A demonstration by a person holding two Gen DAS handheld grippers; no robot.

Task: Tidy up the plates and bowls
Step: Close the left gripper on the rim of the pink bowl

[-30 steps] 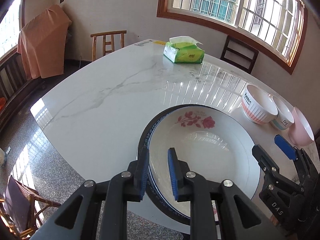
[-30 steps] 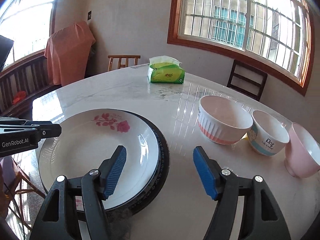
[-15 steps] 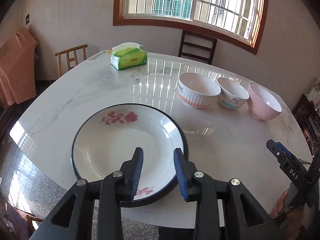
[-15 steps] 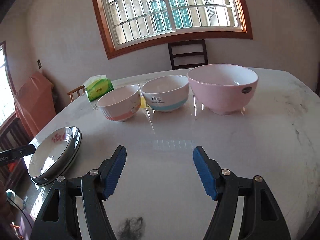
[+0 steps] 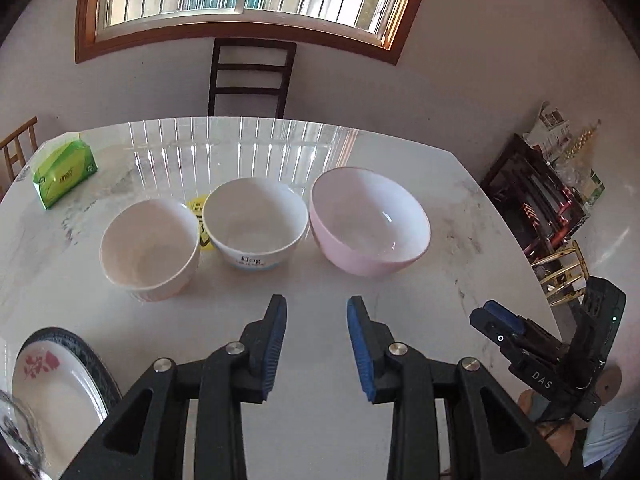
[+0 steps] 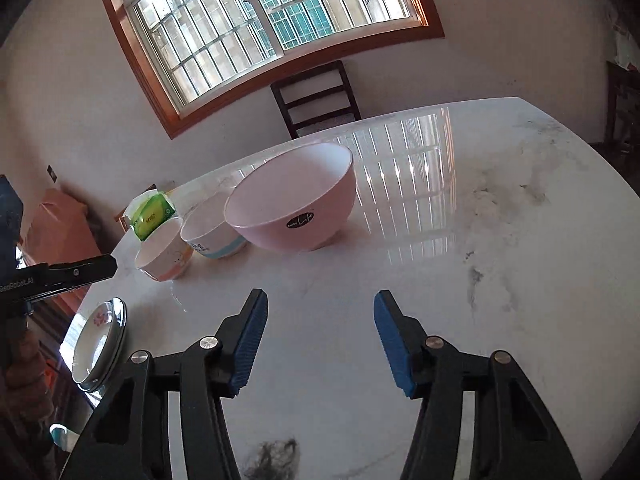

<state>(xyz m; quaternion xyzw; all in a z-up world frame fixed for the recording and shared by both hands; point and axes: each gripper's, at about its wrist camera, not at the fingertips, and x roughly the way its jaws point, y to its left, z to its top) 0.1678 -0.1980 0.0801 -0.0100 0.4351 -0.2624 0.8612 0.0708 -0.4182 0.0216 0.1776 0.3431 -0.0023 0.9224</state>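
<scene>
Three bowls stand in a row on the marble table (image 5: 400, 300): a ribbed white-and-orange bowl (image 5: 149, 249), a white bowl with a blue band (image 5: 255, 227), and a large pink bowl (image 5: 369, 220). The same bowls show in the right wrist view, with the pink bowl (image 6: 292, 200) nearest. A rose-pattern plate (image 5: 52, 392) lies stacked on a dark-rimmed plate at the table's left edge; it also shows in the right wrist view (image 6: 100, 344). My left gripper (image 5: 316, 344) is open and empty, short of the bowls. My right gripper (image 6: 318, 336) is open and empty, short of the pink bowl.
A green tissue pack (image 5: 64, 174) lies at the far left of the table. A dark chair (image 5: 250, 78) stands behind the table under the window. A dark clump (image 6: 272, 456) lies on the table near the front edge. A cabinet (image 5: 536, 208) stands to the right.
My left gripper has let go of the plate stack, swung right toward the bowls and opened wider. My right gripper has swung right, from the plates to face the pink bowl.
</scene>
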